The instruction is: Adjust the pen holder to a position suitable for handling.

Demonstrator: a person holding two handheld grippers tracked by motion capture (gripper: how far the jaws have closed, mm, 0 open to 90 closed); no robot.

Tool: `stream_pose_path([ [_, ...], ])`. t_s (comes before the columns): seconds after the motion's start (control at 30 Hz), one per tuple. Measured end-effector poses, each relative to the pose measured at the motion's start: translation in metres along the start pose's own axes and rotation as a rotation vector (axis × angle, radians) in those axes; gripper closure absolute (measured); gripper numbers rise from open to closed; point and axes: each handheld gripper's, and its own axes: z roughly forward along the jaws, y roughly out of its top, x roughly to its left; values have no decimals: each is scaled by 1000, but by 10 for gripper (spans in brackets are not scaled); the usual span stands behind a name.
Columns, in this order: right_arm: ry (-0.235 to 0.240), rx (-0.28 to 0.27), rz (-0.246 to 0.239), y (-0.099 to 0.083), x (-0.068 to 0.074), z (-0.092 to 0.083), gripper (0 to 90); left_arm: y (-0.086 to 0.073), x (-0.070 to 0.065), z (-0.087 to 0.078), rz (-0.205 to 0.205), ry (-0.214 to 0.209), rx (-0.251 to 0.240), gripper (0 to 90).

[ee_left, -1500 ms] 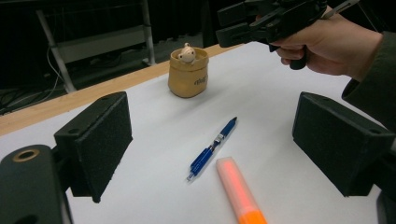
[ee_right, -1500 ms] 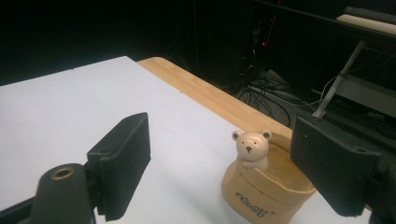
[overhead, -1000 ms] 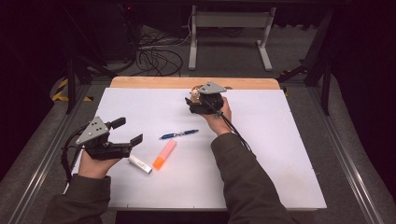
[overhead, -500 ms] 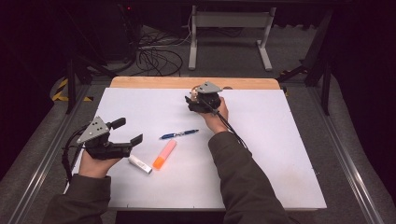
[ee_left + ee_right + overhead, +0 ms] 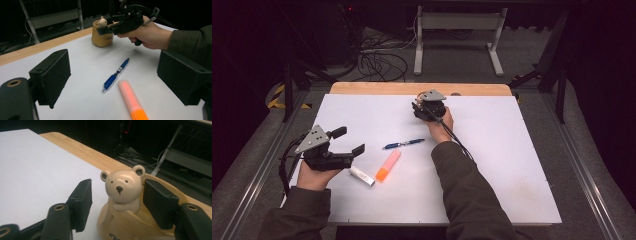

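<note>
At the far edge of the white sheet [image 5: 512, 165], your right gripper [image 5: 428, 106] covers most of the bear-shaped holder [image 5: 125, 202] in the high view, so little of it shows there. In the right gripper view its base is cut off at the bottom. The jaws have just been closing; they straddle the bear's head, one pad outside the rim, the other over the pot's mouth, and you cannot tell whether either pad touches. Your right forearm stretches forward across the sheet. Your left gripper [image 5: 343, 144] hovers wide apart and empty near the left edge, pointed toward the blue pen [image 5: 116, 74] and orange highlighter [image 5: 131, 100].
</note>
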Motion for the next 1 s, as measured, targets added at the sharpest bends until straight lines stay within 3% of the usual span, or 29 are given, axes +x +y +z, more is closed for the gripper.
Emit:
stream_pose_path([
  [0.13, -4, 0, 31, -3, -1, 4, 465, 0, 0, 0, -1, -1, 0, 123],
  [0.47, -24, -29, 3, -3, 0, 9, 597, -1, 0, 2, -4, -3, 6, 123],
  [0.6, -38, -33, -3, -4, 0, 10, 610, -2, 0, 2, -8, -3, 2, 123],
  [0.67, -60, -29, -42, -3, 2, 10, 624, -2, 1, 2, -4, -2, 3, 123],
  [1.0, -81, 8, -81, -1, 3, 2, 631, -2, 1, 3, -4, -6, 5, 123],
])
